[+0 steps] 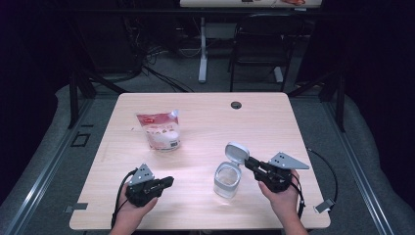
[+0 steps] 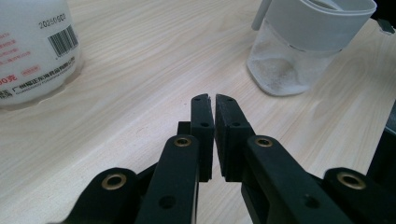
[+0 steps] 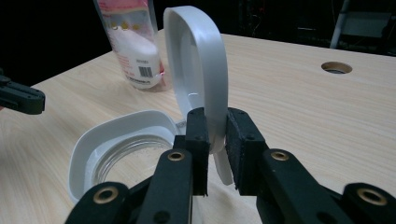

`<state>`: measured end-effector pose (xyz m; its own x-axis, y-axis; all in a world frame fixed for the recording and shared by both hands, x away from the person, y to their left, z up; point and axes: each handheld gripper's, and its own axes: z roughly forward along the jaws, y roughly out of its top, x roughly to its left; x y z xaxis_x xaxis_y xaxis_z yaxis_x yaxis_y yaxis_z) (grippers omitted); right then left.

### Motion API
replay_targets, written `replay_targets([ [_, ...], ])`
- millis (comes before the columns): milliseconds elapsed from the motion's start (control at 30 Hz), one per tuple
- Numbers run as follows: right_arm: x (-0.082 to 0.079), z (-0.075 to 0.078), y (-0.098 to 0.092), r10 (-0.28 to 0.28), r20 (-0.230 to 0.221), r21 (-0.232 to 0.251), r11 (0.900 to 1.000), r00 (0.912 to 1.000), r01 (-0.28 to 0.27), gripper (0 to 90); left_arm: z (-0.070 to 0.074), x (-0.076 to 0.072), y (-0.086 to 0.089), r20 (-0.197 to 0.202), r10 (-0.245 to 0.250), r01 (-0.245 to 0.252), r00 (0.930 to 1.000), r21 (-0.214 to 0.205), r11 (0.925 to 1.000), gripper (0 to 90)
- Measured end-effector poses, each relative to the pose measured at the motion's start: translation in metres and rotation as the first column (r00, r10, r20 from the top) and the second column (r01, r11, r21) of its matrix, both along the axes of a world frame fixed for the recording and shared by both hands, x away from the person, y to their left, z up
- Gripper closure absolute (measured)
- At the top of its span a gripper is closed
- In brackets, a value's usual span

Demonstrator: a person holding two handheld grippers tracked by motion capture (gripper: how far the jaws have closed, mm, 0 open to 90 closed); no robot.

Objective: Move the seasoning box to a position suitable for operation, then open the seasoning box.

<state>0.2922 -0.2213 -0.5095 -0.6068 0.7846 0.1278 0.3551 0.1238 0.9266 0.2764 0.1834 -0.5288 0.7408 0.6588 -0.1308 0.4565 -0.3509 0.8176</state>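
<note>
A clear glass jar (image 1: 226, 179) with a white collar stands open near the front edge of a pale wood-grain table (image 1: 205, 122), a little white powder lying in its bottom. Its hinged white lid (image 1: 236, 152) is tipped upright, clamped at the rim between the jaws of the right gripper (image 1: 248, 162), held in a person's hand at the jar's right. The left gripper (image 1: 169, 181) rests low over the table well to the jar's left, its jaws almost together with nothing between them. A pouch of white powder (image 1: 160, 130) with a red label stands farther back on the left. A round cable hole (image 1: 236, 105) pierces the far edge. Beyond, a dark room holds a black chair (image 1: 257, 41), a white desk leg (image 1: 202, 49) and floor cables.
</note>
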Motion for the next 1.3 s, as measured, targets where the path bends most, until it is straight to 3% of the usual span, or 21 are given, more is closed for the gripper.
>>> replay_targets([
  [500, 0.005, -0.002, 0.001, -0.002, -0.006, 0.031, 0.9995, 1.0, 0.002, 78.9, -0.003, 0.004, 0.006, -0.002, 0.018, -0.018, 0.9998, -0.006, 0.9998, 84.4],
  [667, -0.003, -0.001, -0.002, 0.004, -0.001, -0.008, 1.0, 1.0, -0.004, 75.1, -0.005, 0.012, 0.013, -0.007, 0.036, -0.036, 0.9993, -0.02, 0.9991, 83.9],
  [967, -0.013, 0.0, -0.008, -0.007, 0.009, -0.023, 0.9997, 0.9999, 0.007, 72.2, -0.005, 0.021, 0.027, -0.01, 0.083, -0.083, 0.9965, -0.031, 0.9961, 82.8],
  [1300, -0.044, 0.009, -0.013, -0.019, -0.001, -0.034, 0.9993, 0.9998, 0.019, 68.6, 0.007, 0.022, 0.04, 0.042, 0.143, -0.142, 0.9888, -0.027, 0.9895, 73.6],
])
